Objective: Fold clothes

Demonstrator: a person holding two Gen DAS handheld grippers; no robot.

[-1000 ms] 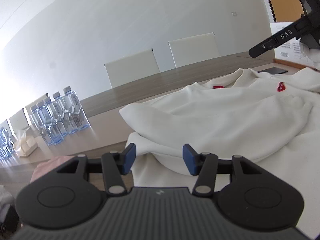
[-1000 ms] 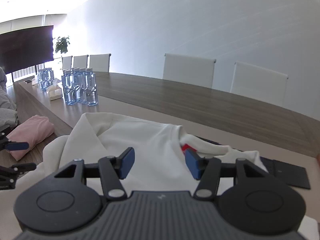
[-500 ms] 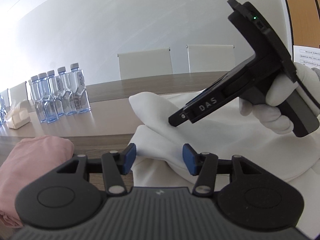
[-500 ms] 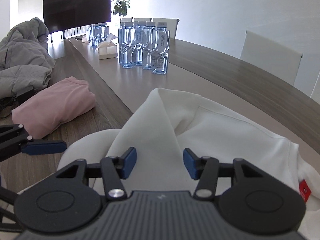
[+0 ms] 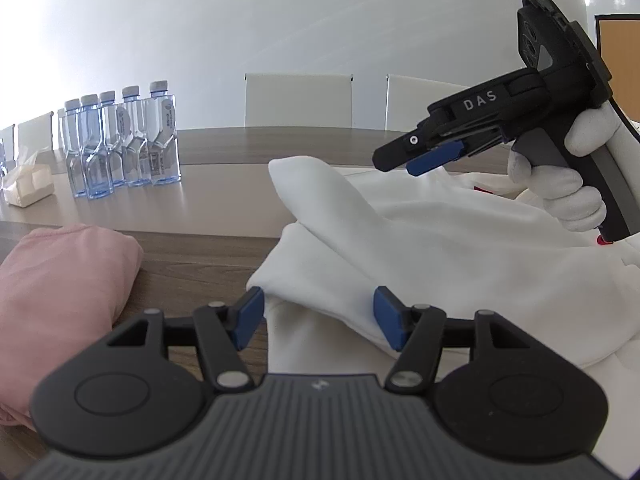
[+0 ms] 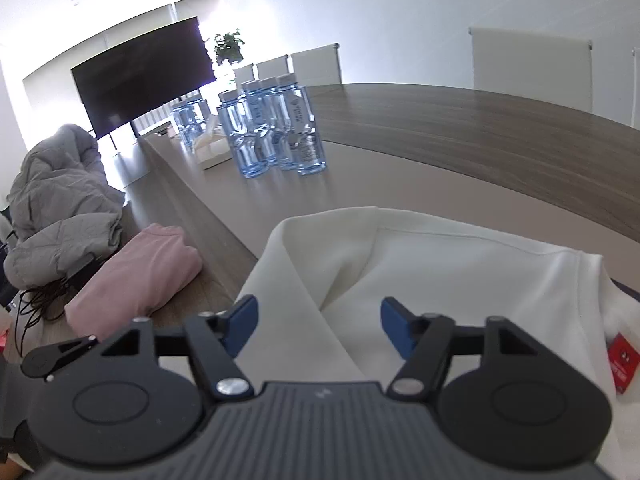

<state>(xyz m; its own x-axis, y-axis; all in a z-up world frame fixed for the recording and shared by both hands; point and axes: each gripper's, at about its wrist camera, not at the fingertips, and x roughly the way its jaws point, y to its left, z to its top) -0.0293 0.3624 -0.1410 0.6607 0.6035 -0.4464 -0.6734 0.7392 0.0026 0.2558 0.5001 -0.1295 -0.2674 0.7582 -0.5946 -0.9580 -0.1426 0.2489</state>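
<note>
White sweatshirt, rumpled and only partly folded, lies across the wooden table, filling the 3 o'clock half of the left wrist view and the 5 o'clock half of the right wrist view. Its raised fold peaks toward 12 o'clock, above the left tongs, whose blue pads are spreading apart with the hem's edge between them but not pinched. The right tongs, gripped by a white-gloved hand, have swung across the garment from the collar side within the past second and now hover over that same fold; their jaws are opening too, cloth beneath but nothing clamped.

A second ago the red label sat near the centre of the right view; it has slid to the 3 o'clock edge. Both tools appear to be converging on the sweatshirt's near-left side, which suggests a fresh grasp is being lined up for the next fold rather than one being finished.

A folded pink garment rests at 9 o'clock, water bottles stand at 10 o'clock, and a grey jacket is heaped beyond.
</note>
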